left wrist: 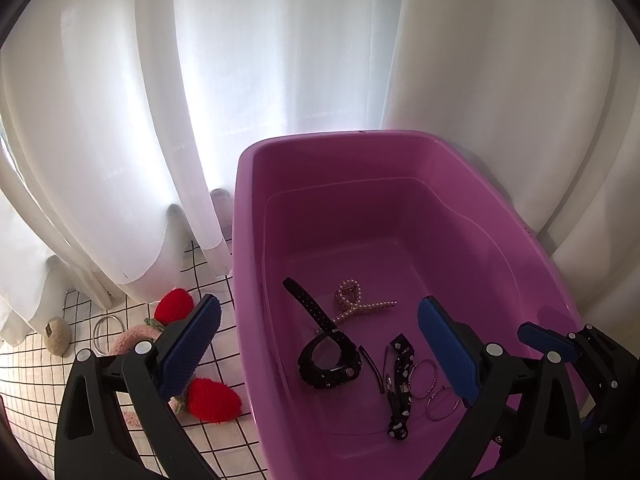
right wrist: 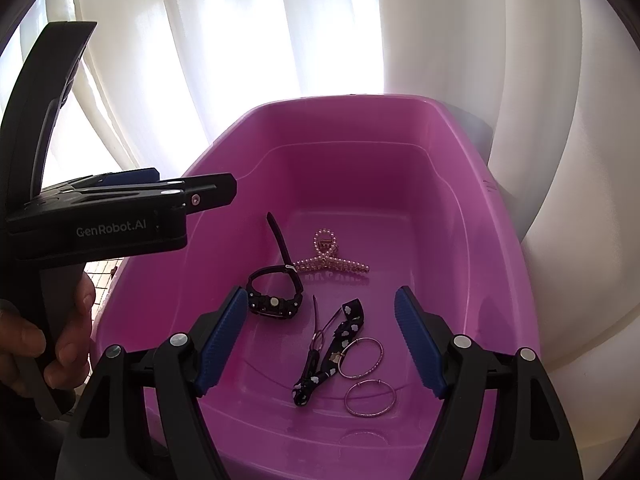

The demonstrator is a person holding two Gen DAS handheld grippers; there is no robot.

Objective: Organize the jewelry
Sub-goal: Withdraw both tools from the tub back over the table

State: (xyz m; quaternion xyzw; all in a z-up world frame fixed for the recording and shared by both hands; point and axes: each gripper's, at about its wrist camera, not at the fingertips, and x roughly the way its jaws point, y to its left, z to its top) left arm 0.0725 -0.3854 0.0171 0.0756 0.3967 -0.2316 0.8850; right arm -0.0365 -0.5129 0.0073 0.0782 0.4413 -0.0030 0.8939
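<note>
A purple plastic tub (left wrist: 246,240) holds a black watch (left wrist: 328,356), a pearl hair claw (left wrist: 354,304), a black patterned hair clip (left wrist: 400,392) and two thin hoops (left wrist: 424,374). My left gripper (left wrist: 320,312) hangs wide open above the tub's left rim with nothing between its pads. In the right wrist view my right gripper (right wrist: 320,296) is open over the tub (right wrist: 504,216), above the watch (right wrist: 276,292), the clip (right wrist: 332,344) and the hoops (right wrist: 362,352), and holds nothing. The pearl claw (right wrist: 328,258) lies further back.
Left of the tub, on a grid-patterned cloth (left wrist: 218,300), lie two red strawberry plush pieces (left wrist: 174,306), a pink fluffy piece (left wrist: 132,338), a silver bangle (left wrist: 107,332) and a beige pad (left wrist: 57,336). White curtains (left wrist: 280,80) hang close behind. A hand (right wrist: 68,344) grips the left tool.
</note>
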